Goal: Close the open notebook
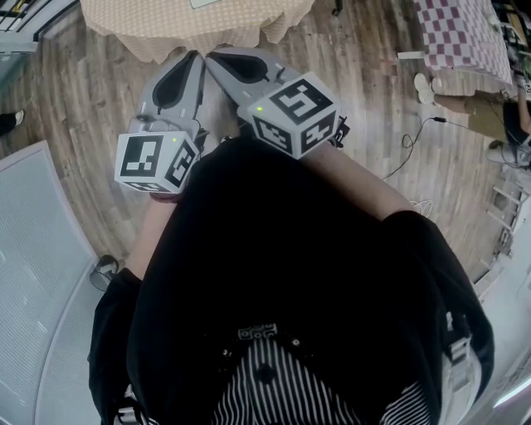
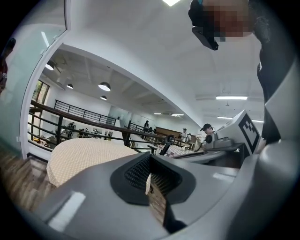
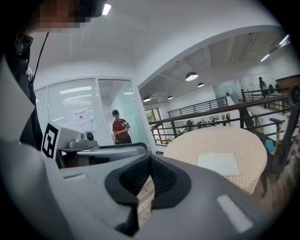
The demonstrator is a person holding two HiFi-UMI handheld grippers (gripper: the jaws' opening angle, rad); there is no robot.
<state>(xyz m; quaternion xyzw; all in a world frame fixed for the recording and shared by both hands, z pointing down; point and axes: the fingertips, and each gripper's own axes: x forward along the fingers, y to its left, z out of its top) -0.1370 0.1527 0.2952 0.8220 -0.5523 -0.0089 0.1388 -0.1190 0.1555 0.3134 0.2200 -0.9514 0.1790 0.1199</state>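
The notebook [image 3: 224, 164] is a pale flat rectangle lying on a round table with a beige dotted cloth [image 3: 234, 140], ahead of me. In the head view only a pale corner of the notebook [image 1: 205, 2] shows, at the top edge on that table [image 1: 149, 29]. Both grippers are held close to my body, short of the table, side by side and pointing at it. The left gripper [image 1: 195, 56] has its jaws together with nothing between them, and so does the right gripper [image 1: 214, 58]. The left gripper view shows the table [image 2: 79, 154] but no notebook.
A table with a red-checked cloth [image 1: 460, 33] stands at the upper right, with a cable [image 1: 415, 141] on the wood floor near it. A grey partition [image 1: 33, 249] runs along my left. A person in a red shirt [image 3: 121, 129] stands by the glass wall; a chair [image 3: 281, 136] stands beside the round table.
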